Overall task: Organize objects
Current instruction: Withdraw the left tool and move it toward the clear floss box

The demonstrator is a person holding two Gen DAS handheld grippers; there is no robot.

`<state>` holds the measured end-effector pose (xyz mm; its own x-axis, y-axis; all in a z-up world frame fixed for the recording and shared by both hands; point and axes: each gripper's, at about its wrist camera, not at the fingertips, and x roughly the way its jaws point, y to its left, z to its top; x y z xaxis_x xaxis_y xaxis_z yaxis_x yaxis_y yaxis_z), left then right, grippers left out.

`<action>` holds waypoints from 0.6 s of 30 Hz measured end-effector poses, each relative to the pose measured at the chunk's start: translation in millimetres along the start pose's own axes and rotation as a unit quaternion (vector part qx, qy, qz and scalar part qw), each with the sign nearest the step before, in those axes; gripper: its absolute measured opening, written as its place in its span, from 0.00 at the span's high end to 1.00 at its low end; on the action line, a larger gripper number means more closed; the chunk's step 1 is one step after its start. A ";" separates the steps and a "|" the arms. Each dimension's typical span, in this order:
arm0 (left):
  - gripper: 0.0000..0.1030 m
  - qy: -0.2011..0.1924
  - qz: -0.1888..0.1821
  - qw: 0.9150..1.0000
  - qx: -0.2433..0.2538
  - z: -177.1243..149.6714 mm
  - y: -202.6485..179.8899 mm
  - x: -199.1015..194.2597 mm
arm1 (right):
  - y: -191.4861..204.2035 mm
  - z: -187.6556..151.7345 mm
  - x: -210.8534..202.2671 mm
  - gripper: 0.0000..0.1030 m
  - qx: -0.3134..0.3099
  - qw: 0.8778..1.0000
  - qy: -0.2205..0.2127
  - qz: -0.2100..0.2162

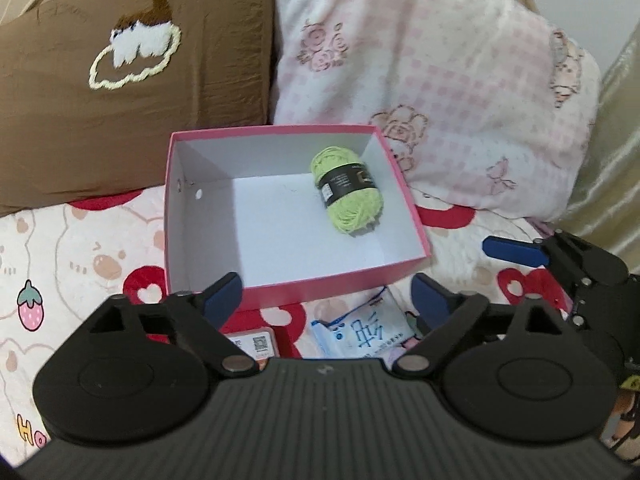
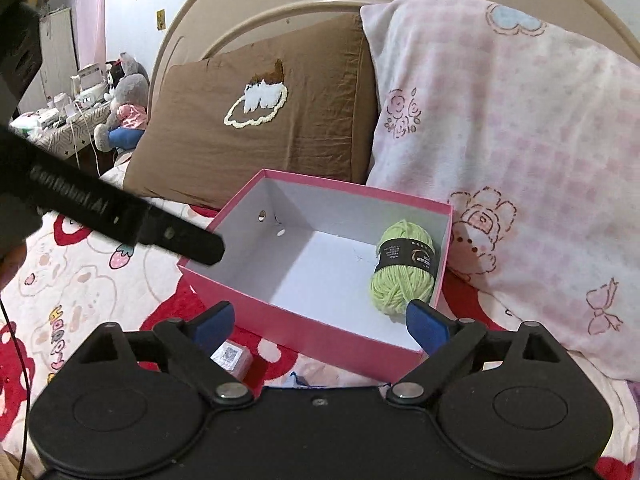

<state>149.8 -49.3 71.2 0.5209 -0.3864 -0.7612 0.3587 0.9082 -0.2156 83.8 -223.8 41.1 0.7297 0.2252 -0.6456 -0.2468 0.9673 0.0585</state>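
A pink box [image 1: 272,130] with a white inside stands open on the bed. A light green yarn ball [image 1: 347,192] with a black label lies in its right part, also seen in the right wrist view [image 2: 404,268]. My left gripper [image 1: 328,294] hangs open before the box's near wall, nothing between its blue pads. My right gripper [image 2: 319,320] is open too, above the pink box's [image 2: 348,188] near wall, holding nothing. One of its blue fingers [image 1: 514,252] shows at the right of the left wrist view.
A small packet with a QR code [image 1: 256,344] and a blue-and-white tissue pack [image 1: 360,332] lie on the patterned blanket [image 1: 80,260] before the box. A brown pillow [image 1: 120,100] and a pink pillow [image 1: 440,80] stand behind it. The left tool's black body [image 2: 120,212] crosses the right wrist view.
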 end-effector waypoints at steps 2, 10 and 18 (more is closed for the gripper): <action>0.06 -0.007 -0.003 1.000 0.004 -4.1 -2.6 -7.8 | 0.2 0.9 -2.0 0.06 -0.002 1.000 0.009 0.004; 0.04 0.003 0.009 1.000 0.013 -17.2 -2.5 -19.9 | 4.8 -1.5 -9.1 0.03 0.001 0.999 0.042 0.010; 0.07 0.003 -0.008 0.999 -0.032 -40.4 14.8 -27.4 | 27.7 -9.4 -13.2 0.03 -0.019 0.998 0.050 0.019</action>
<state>109.6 -18.8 64.1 0.5098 -0.4009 -0.7612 0.3167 0.9101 -0.2672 61.3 -201.1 44.1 0.6526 0.2472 -0.7162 -0.2985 0.9527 0.0568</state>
